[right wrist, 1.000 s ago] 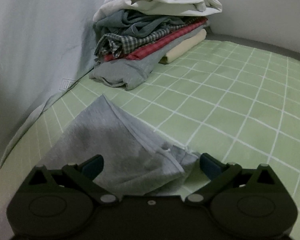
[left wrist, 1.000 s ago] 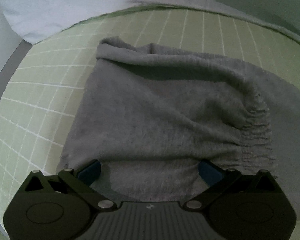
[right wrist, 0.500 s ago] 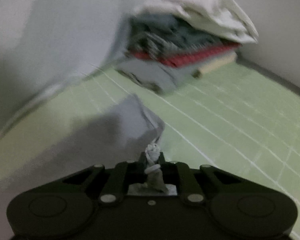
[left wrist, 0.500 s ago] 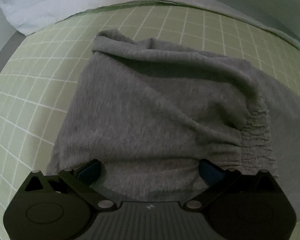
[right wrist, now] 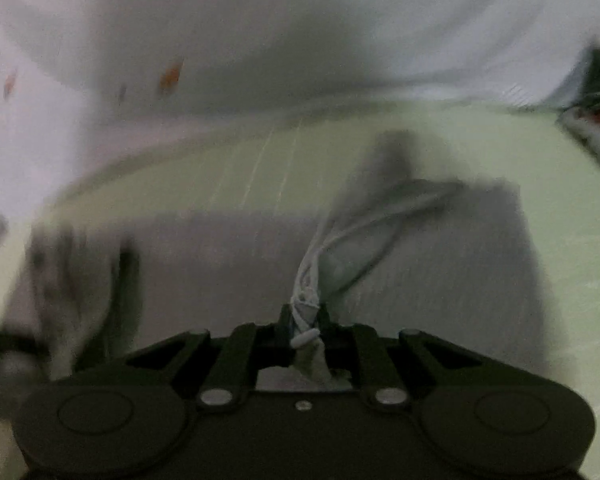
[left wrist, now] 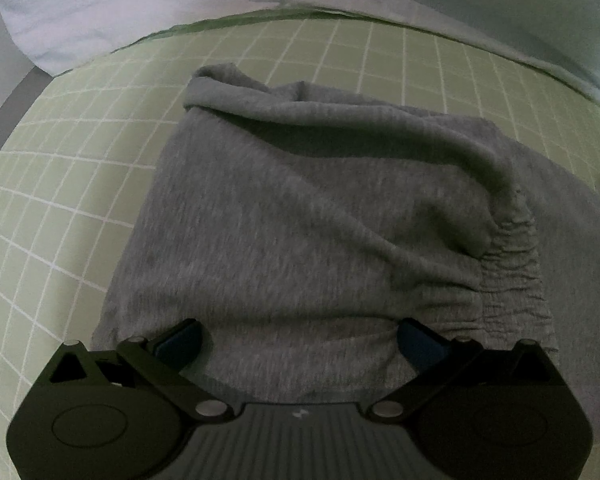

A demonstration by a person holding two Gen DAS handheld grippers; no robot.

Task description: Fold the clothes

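A grey garment [left wrist: 320, 232] lies on the bed [left wrist: 60, 184], on its green checked sheet, back from the far edge where a pale blue cover [left wrist: 140, 8] is bunched. It lies partly doubled over: one thick fold runs along its far side, and the gathered elastic band [left wrist: 512, 280] sits at the right.

The left hand-held gripper [left wrist: 300, 340] hangs low over the near edge of the cloth with its jaws spread wide and nothing between them, probably placed there to pin or take that hem while the other side is carried.

The right hand-held gripper [right wrist: 304, 320] is clamped tight on a bunched corner of the same grey fabric [right wrist: 460, 264], the pinch lifting it off the sheet so the cloth drapes away from it; this view is blurred. A stack of other clothes [right wrist: 596, 120] shows at the right, towards the far side of the bed.
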